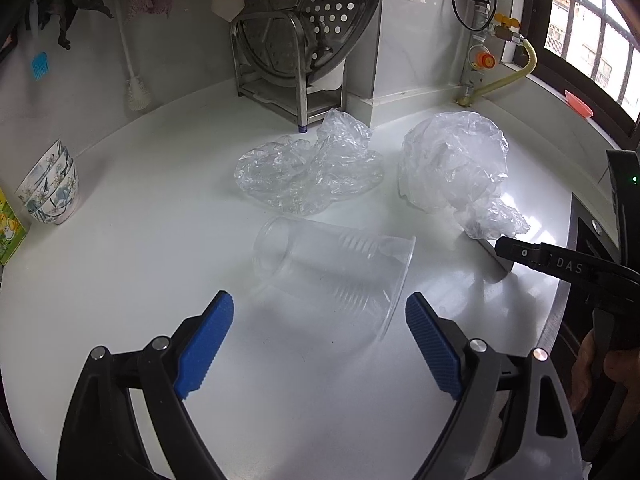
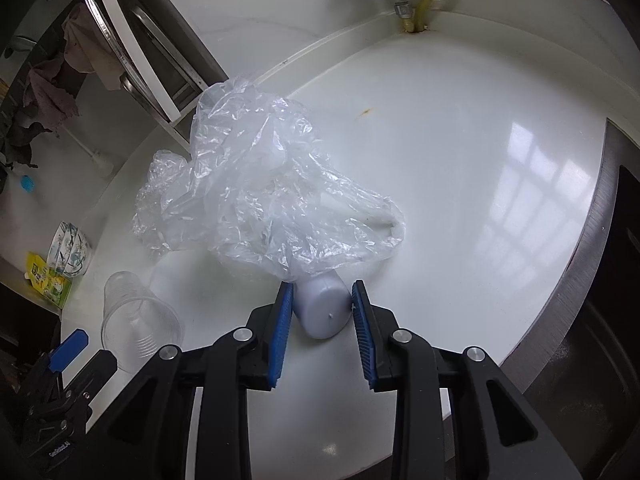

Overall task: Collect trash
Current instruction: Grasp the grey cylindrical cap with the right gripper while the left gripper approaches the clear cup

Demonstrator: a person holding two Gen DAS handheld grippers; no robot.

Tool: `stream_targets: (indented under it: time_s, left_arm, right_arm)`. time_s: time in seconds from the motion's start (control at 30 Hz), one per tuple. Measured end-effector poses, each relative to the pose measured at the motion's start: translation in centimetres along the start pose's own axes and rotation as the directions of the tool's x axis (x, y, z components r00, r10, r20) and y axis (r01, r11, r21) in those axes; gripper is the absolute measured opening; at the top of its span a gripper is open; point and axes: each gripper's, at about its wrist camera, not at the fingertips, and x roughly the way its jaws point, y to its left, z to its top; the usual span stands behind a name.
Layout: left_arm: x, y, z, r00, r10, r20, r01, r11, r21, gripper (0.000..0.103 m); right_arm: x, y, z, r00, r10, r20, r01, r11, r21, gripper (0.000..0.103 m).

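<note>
the clear cup (image 1: 332,272) lay on its side on the white counter (image 1: 140,280), long axis crosswise between the left gripper (image 1: 320,308)'s wide-spread fingers, while the right gripper (image 2: 322,304) pinched a pale bottle (image 2: 323,307) poking from the plastic bag (image 2: 272,196).

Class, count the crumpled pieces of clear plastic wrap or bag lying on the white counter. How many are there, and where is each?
2. One flattened clear bag lies in front of the metal rack, beyond the tipped plastic cup. One puffed-up bag lies to its right, draped over a white bottle.
</note>
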Motion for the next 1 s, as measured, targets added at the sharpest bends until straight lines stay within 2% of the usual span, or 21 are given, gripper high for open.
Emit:
stream_targets:
  time_s: [0.2, 0.4, 0.53, 0.63, 0.9, 0.97, 1.0]
  left_arm:
    - [1.8, -0.1, 0.4, 0.999, 0.048, -0.007, -0.048, 0.999, -0.009, 0.086]
    - [2.2, 0.2, 0.9, 0.998, 0.061, 0.009, -0.061, 0.998, -0.021, 0.086]
    - [2.3, 0.6, 1.2, 0.998, 0.066, 0.022, -0.065, 0.997, -0.038, 0.086]
    - [2.3, 1.1, 1.5, 0.998, 0.065, 0.024, -0.063, 0.996, -0.059, 0.085]
    - [3.0, 2.1, 1.4, 0.998, 0.061, -0.012, -0.062, 0.995, -0.073, 0.056]
    - [3.2, 2.4, 1.3, 0.998, 0.057, -0.024, -0.058, 0.995, -0.075, 0.041]
    - [3.3, 2.5, 1.3, 0.998, 0.055, -0.031, -0.057, 0.995, -0.077, 0.037]
  right_arm:
    - [-0.7, 0.1, -0.9, 1.000, 0.008, 0.000, -0.008, 1.000, 0.000, 0.029]
    - [-1.2, 0.5, -2.2, 1.000, 0.014, -0.016, -0.014, 1.000, -0.008, 0.029]
    - [-2.1, 1.2, -3.2, 0.997, 0.067, -0.027, -0.067, 0.997, -0.025, 0.029]
    - [-2.2, 1.5, -3.9, 0.996, 0.076, -0.043, -0.078, 0.996, -0.041, 0.029]
    - [-2.5, 1.7, -5.2, 0.993, 0.096, -0.066, -0.099, 0.994, -0.045, 0.029]
    - [-2.3, 1.7, -5.4, 0.993, 0.094, -0.071, -0.097, 0.994, -0.043, 0.029]
    - [-2.2, 1.7, -5.5, 0.993, 0.092, -0.072, -0.096, 0.995, -0.042, 0.029]
